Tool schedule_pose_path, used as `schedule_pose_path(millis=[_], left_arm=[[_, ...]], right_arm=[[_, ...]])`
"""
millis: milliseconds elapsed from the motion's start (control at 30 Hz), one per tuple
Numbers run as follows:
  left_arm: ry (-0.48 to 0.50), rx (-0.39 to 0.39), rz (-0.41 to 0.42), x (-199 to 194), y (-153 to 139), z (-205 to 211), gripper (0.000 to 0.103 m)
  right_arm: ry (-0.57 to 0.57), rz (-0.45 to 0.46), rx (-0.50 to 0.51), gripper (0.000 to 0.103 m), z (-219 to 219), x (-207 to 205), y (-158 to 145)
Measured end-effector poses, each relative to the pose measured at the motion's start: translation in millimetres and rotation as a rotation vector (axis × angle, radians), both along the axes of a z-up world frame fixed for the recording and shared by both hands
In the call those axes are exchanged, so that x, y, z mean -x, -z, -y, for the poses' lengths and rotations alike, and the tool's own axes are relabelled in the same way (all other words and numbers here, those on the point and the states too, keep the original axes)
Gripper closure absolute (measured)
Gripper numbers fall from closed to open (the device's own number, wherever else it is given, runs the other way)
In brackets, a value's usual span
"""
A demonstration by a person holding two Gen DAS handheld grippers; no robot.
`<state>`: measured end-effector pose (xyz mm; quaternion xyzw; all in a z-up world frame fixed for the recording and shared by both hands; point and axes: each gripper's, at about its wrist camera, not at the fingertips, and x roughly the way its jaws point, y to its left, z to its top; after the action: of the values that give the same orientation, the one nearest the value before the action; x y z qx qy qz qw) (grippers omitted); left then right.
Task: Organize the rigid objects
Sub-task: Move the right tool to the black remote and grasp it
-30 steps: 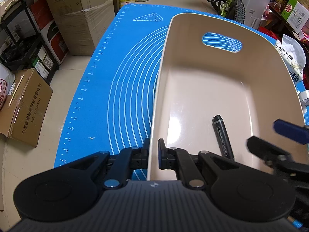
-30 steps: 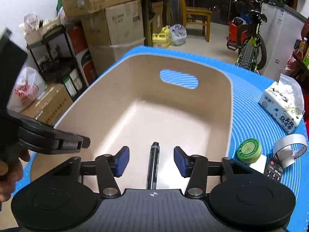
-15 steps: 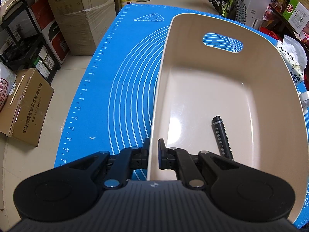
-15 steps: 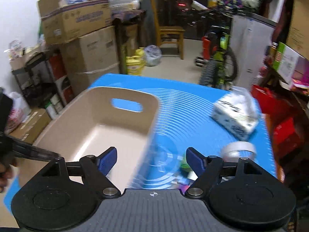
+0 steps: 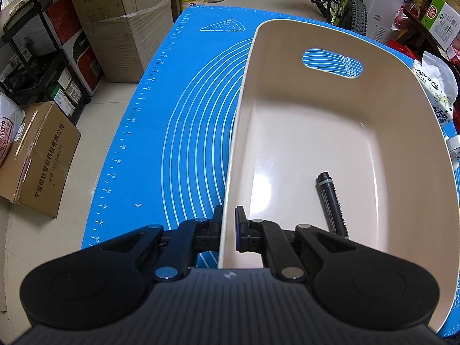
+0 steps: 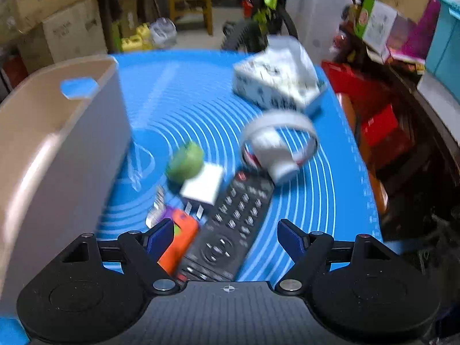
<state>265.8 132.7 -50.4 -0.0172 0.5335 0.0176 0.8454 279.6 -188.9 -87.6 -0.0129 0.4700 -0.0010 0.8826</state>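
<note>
The left gripper (image 5: 228, 224) held the near wall of the beige bin (image 5: 396, 132), its jaws pinched narrow on the thin rim, one pad outside and one inside. The bin was smooth, glossy plastic with rounded corners and an oval handle hole at 12 o'clock. On its floor lay one black marker (image 5: 332, 204), a slim cylinder with its long axis running from 6 to 12 o'clock. The bin stood on a blue mat (image 5: 178, 132) with printed white rings that covered the desk. To the right of the bin, the right gripper (image 6: 225, 237) hung over the loose things with its jaws wide and nothing pressed between them. The black remote (image 6: 230, 224), a long flat bar with rubber buttons, lay directly before these jaws, its long axis pointing to about 1 o'clock, so this hand was clearly the nearer one. An orange block (image 6: 181, 238) touched its left side near the left pad. Further at 11 o'clock were a white plug (image 6: 202, 185) and a green round tin (image 6: 185, 162); at 1 o'clock a tape roll (image 6: 280, 138), much blurred.
</note>
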Motion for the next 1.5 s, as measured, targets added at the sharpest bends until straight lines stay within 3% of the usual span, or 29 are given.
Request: schedule_pose_path(millis=[333,567,867,1167,1233,1300,1500], left_arm=[[0.001,-0.004,0.000,0.1,0.2,-0.7,0.094],[0.000,-0.003,-0.001,-0.1,0.4,-0.9,0.094],[0.000,-0.011,0.000,-0.3,0.3,-0.1,0.094],[0.002,-0.009,-0.001,-0.3,-0.2,2.0,0.094],[0.003,-0.006,-0.001,0.0,-0.2,1.7,0.094],[0.003,-0.002,0.001,0.0,-0.5,1.2,0.094],[0.003,0.005,0.004,0.7,-0.7,-0.5,0.094]], right_arm=[[0.058,-0.048,-0.032,0.021,3.8,-9.7,21.8],[0.126,-0.049,-0.015,0.021,0.9,-12.4,20.0],[0.337,-0.119,-0.207,0.021,17.2,-14.9,26.3],[0.393,-0.051,-0.141,0.021,5.8,-30.6,27.7],[0.409,-0.076,-0.135,0.030,12.7,-34.1,31.3],[0.416,-0.083,-0.160,0.031,16.0,-33.4,34.8],[0.352,-0.085,-0.083,0.039,1.7,-35.7,36.7]])
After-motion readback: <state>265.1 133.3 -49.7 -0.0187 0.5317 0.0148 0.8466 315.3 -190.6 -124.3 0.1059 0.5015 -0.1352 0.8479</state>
